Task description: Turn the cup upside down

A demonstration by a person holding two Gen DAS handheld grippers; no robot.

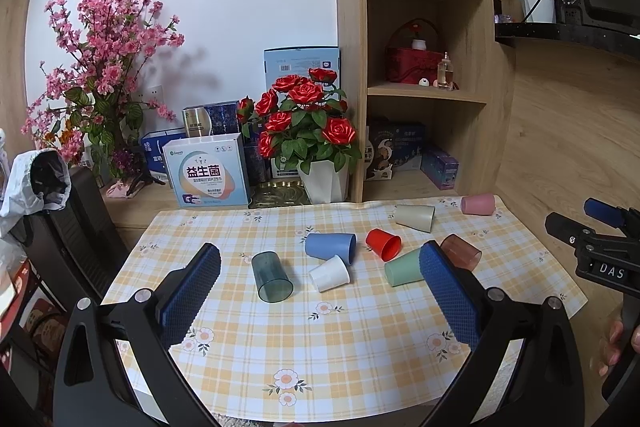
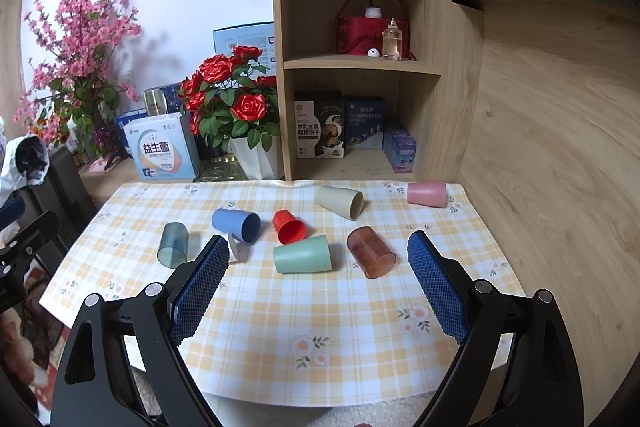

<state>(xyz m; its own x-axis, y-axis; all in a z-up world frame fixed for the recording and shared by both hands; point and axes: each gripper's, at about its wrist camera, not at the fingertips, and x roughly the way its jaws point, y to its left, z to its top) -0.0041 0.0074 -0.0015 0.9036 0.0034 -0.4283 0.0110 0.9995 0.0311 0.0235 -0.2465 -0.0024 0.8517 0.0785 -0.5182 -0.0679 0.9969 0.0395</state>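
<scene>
Left gripper [image 1: 320, 287] spread wide, holding nothing, above the cloth [image 1: 340, 359]; right gripper [image 2: 316, 279] likewise. Cups all on their sides: teal cup [image 1: 272, 277] and white cup [image 1: 330, 273] just ahead between left fingers (green cup [image 2: 303, 254] between right ones).

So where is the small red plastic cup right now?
The small red plastic cup lies on its side mid-table on the checked tablecloth, between the blue cup and the beige cup, just behind the green cup.
</scene>
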